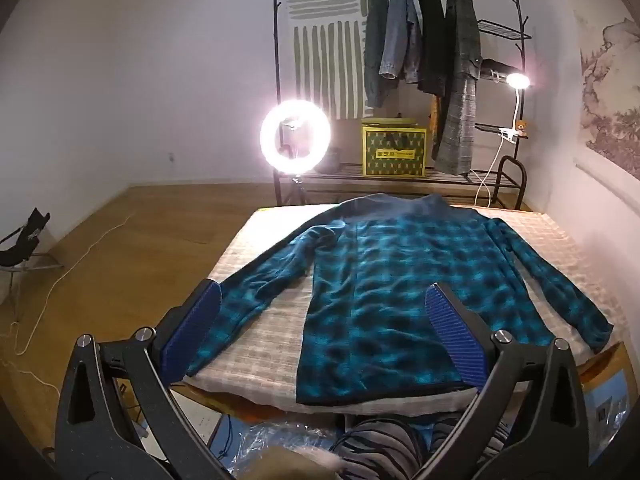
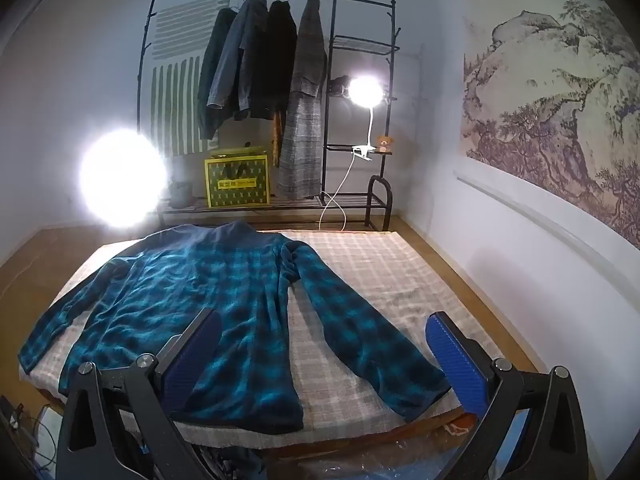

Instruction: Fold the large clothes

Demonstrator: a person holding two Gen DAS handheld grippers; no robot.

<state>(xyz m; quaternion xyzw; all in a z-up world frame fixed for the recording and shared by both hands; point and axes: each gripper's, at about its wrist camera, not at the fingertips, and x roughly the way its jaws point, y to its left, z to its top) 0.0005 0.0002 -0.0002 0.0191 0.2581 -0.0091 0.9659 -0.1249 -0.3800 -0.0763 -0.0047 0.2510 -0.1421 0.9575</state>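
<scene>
On the checked mat (image 1: 256, 320), the plaid shirt (image 1: 392, 288) lies collar-away, both grippers' jaws wide.

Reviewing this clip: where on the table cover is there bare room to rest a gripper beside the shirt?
The widest bare patch of checked cover lies between the plaid shirt's right sleeve and the wall-side edge. A narrower strip runs between the left sleeve and the body. The middle is crowded: the shirt lies spread out there. Both grippers, left gripper and right gripper, are open.
</scene>
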